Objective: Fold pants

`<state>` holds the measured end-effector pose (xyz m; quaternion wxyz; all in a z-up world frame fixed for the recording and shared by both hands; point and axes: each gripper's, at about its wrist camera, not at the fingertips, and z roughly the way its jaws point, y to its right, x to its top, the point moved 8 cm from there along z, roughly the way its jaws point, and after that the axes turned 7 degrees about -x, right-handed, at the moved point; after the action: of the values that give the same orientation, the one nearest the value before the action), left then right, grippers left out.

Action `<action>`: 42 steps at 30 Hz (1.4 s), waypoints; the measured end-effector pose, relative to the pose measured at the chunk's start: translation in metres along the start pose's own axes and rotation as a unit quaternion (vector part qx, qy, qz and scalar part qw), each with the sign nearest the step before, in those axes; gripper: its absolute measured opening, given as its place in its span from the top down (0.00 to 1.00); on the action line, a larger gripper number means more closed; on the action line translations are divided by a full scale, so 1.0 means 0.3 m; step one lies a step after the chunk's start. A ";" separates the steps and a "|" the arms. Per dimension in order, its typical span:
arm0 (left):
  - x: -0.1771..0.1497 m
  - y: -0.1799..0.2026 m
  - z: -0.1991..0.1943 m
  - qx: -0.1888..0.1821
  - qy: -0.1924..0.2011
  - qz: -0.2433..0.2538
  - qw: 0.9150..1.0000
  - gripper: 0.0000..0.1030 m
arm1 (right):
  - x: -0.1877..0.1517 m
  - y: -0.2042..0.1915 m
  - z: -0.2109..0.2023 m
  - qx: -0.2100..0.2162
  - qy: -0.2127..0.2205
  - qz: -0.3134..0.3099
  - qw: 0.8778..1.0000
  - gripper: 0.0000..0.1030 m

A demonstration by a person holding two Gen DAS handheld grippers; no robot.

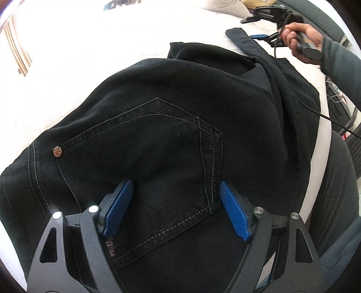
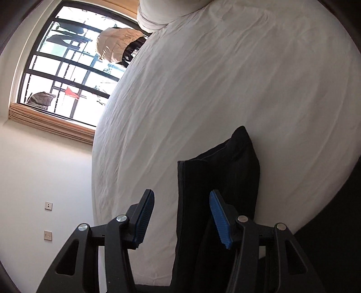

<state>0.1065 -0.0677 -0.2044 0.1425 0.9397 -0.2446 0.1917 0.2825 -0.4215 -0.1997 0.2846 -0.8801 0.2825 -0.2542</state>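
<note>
Black jeans (image 1: 171,126) lie on a white bed sheet (image 1: 94,45), back pocket (image 1: 158,144) up, legs running to the upper right. My left gripper (image 1: 176,193) is open and empty, hovering just above the pocket near the waistband. My right gripper (image 1: 259,37) shows far off at the leg ends, held in a hand. In the right wrist view the right gripper (image 2: 181,202) is open, its jaws standing either side of the hem edge of a black leg (image 2: 216,171) without closing on it.
The bed sheet (image 2: 225,78) spreads wide around the pants. A window with bars (image 2: 67,67) and a white wall with switches (image 2: 48,205) stand beyond the bed. Pillows (image 1: 225,6) lie at the far end. A cable (image 1: 325,117) trails from the right hand.
</note>
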 end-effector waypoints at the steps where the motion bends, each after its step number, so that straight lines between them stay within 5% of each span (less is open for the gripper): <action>1: -0.001 -0.002 -0.002 -0.001 0.001 0.000 1.000 0.24 | 0.011 0.013 0.006 0.000 -0.003 0.004 1.000 0.46; 8: -0.008 -0.002 0.001 -0.002 0.001 0.002 1.000 0.24 | 0.010 0.048 0.058 -0.015 -0.037 0.008 0.999 0.46; 10: -0.010 0.000 0.000 -0.002 0.001 0.003 1.000 0.24 | 0.005 0.056 0.067 -0.014 -0.044 0.010 0.999 0.54; 12: -0.008 0.003 0.001 -0.002 0.001 0.004 1.000 0.24 | -0.007 0.049 0.068 -0.015 -0.048 0.004 0.999 0.77; 15: -0.007 0.002 -0.001 0.000 0.001 0.005 1.000 0.24 | -0.008 0.033 0.064 -0.024 -0.042 -0.017 0.999 0.90; 21: -0.015 0.001 -0.010 0.005 0.004 0.001 1.000 0.24 | 0.013 -0.021 -0.042 -0.027 -0.012 -0.050 0.998 0.93; 33: -0.014 0.005 -0.001 0.016 0.016 -0.018 1.000 0.23 | 0.099 -0.306 -0.460 0.061 0.085 -0.114 0.988 0.93; 37: -0.015 0.011 0.003 0.026 0.019 -0.020 0.999 0.23 | 0.071 -0.201 -0.586 0.058 0.113 -0.114 0.985 0.93; 42: -0.015 0.024 0.017 0.034 0.018 -0.019 0.999 0.20 | -0.028 0.221 -0.654 0.045 0.142 -0.003 0.989 0.93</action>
<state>0.1006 -0.0737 -0.2097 0.1186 0.9449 -0.2177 0.2137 0.1337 -0.5311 -0.1057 0.2802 -0.8224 0.3053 -0.3897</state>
